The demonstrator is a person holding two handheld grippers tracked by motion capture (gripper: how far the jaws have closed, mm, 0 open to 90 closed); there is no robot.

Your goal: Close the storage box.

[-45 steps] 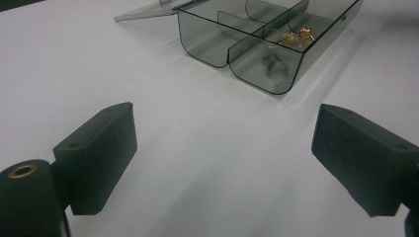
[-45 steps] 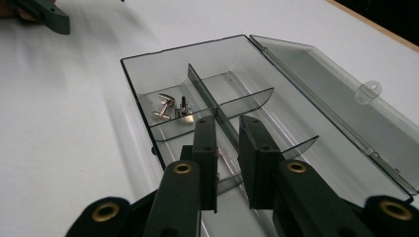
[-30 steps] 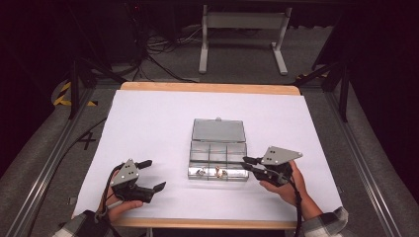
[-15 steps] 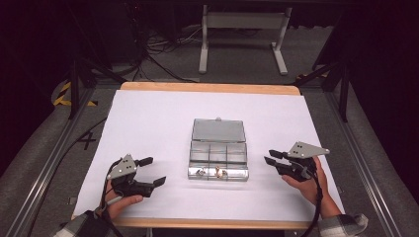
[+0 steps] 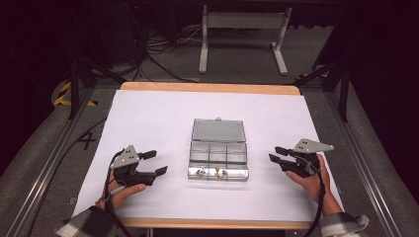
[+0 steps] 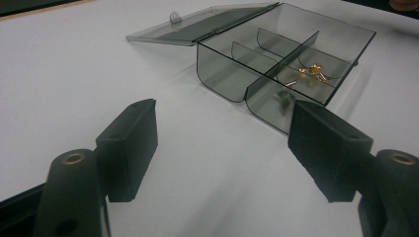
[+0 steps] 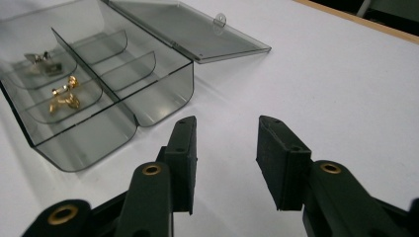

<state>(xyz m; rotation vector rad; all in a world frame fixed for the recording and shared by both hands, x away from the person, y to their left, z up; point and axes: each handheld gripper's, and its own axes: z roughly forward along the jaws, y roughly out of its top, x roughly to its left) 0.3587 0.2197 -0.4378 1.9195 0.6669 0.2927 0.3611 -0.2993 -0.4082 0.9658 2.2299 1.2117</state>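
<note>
A smoky clear compartment box (image 5: 190, 157) lies mid-table with its lid (image 5: 218, 130) folded flat behind it. Small gold pieces (image 5: 218, 172) and silver pieces (image 5: 199, 172) sit in its front compartments. My left gripper (image 5: 156, 162) hovers left of the box, pointing at it. Its jaws have just been closing, are still wide apart, and hold nothing. My right gripper (image 5: 273, 154) is right of the box, clear of it. Its jaws have just been opening and are empty. The left gripper view has the box (image 6: 222, 74) and gold pieces (image 6: 314, 70) beyond the left gripper (image 6: 222, 113). In the right gripper view the box (image 7: 163, 94) is up and to the left of the right gripper (image 7: 226, 123).
A white sheet (image 5: 158, 118) covers the wooden table (image 5: 207, 87). Bare sheet lies between each gripper and the box. A metal stand (image 5: 242, 29) and cables (image 5: 163, 47) are on the floor beyond the far edge. Rails run along both sides.
My right gripper has drawn back to the right, away from the box, and its jaws have spread. The left gripper has edged slightly up the table and its jaws have narrowed a little.
</note>
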